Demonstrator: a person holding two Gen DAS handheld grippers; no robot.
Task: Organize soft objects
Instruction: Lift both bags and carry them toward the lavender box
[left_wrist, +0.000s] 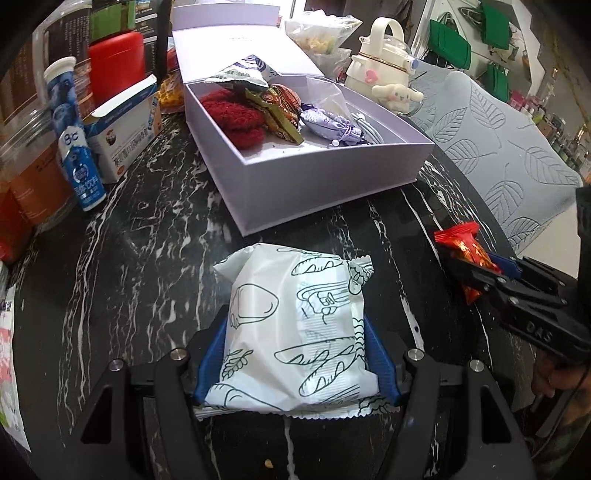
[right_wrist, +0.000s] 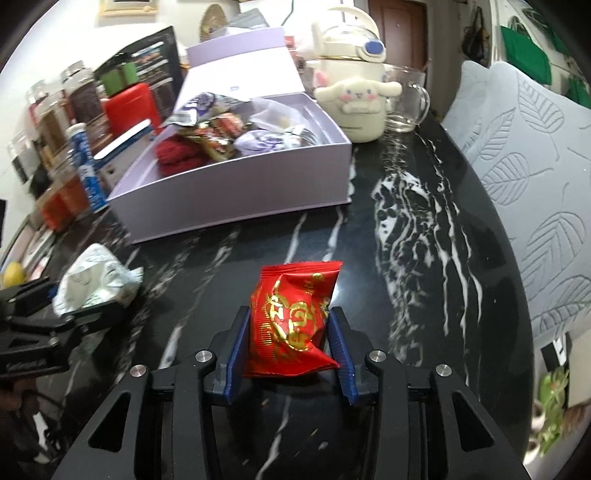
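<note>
My left gripper (left_wrist: 295, 332) is shut on a white bread packet with line drawings (left_wrist: 291, 328), held just in front of the open lilac box (left_wrist: 317, 184). My right gripper (right_wrist: 288, 332) is shut on a red snack packet with gold print (right_wrist: 291, 317) above the black marble table. The box holds red knitted pads (left_wrist: 236, 114), several wrapped snacks (left_wrist: 280, 107) and a purple pouch (left_wrist: 328, 123). The right gripper with the red packet (left_wrist: 469, 254) shows at the right of the left wrist view. The left gripper with the white packet (right_wrist: 96, 284) shows at the left of the right wrist view.
A blue tube (left_wrist: 72, 136), a small carton (left_wrist: 122, 133), a red tin (left_wrist: 116, 62) and jars stand left of the box. A cream bottle with a plush dog (right_wrist: 354, 96) and a glass mug (right_wrist: 406, 99) stand behind it. A grey leaf-patterned chair (right_wrist: 535, 177) is at the right.
</note>
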